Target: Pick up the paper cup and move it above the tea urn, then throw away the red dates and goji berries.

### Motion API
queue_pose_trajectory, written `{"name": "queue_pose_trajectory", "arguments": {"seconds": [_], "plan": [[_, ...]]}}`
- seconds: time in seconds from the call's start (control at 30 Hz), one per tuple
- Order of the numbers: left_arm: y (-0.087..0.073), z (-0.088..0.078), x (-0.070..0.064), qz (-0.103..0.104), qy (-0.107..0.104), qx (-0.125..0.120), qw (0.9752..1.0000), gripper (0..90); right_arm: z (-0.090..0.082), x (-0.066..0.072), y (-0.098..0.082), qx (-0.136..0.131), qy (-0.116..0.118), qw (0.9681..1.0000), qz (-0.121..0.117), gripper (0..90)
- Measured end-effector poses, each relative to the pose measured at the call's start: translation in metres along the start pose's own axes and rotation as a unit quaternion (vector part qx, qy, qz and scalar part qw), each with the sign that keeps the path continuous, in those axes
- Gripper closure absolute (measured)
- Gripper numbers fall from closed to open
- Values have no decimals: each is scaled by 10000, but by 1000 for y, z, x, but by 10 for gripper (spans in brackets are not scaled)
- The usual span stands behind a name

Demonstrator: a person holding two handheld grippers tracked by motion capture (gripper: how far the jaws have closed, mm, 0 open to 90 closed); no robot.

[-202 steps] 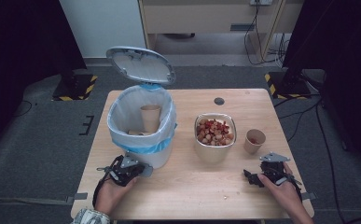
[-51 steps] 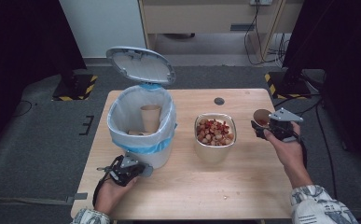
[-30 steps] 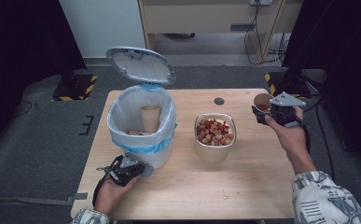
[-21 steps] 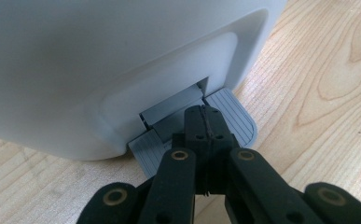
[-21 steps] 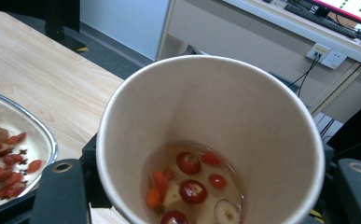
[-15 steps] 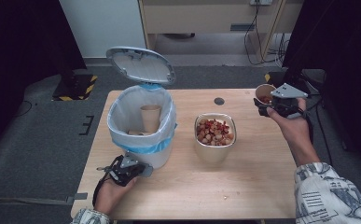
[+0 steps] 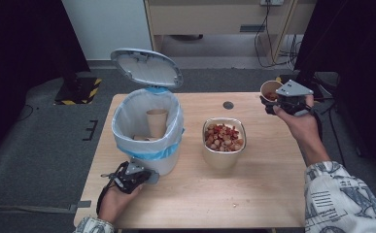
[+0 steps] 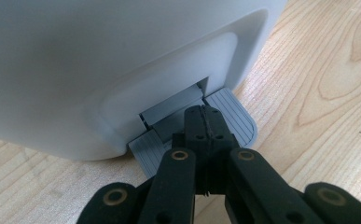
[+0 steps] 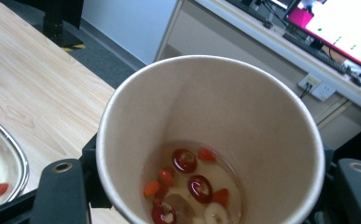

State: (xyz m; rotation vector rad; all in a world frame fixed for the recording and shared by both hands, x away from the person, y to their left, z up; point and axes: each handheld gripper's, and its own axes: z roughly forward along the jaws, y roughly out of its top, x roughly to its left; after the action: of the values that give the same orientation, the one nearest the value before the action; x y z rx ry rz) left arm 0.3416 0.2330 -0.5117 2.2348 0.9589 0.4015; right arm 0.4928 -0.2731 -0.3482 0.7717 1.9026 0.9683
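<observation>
Right gripper (image 7: 279, 102) is clamped on the paper cup (image 7: 271, 90), up over the table's far right. Tilt early and liquid spills. Left gripper (image 8: 205, 122), jaws together, presses the bin's pedal (image 8: 232, 113); slip, and the lid (image 7: 146, 67) drops.

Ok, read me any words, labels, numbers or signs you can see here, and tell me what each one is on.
None can be read.
Monitor: pink and white screen, any text too blurred to read.
Bin, paper cup, metal bowl: no print in sight.
Floor block: yellow and black hazard stripes, no words.
</observation>
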Motion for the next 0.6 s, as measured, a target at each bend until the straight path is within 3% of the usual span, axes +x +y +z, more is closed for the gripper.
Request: {"name": "queue_pose_trajectory", "arguments": {"seconds": [0.6], "plan": [[0, 0, 0, -10, -2, -5, 10000, 898, 11, 12, 30, -87, 104, 9983, -565, 287]]}}
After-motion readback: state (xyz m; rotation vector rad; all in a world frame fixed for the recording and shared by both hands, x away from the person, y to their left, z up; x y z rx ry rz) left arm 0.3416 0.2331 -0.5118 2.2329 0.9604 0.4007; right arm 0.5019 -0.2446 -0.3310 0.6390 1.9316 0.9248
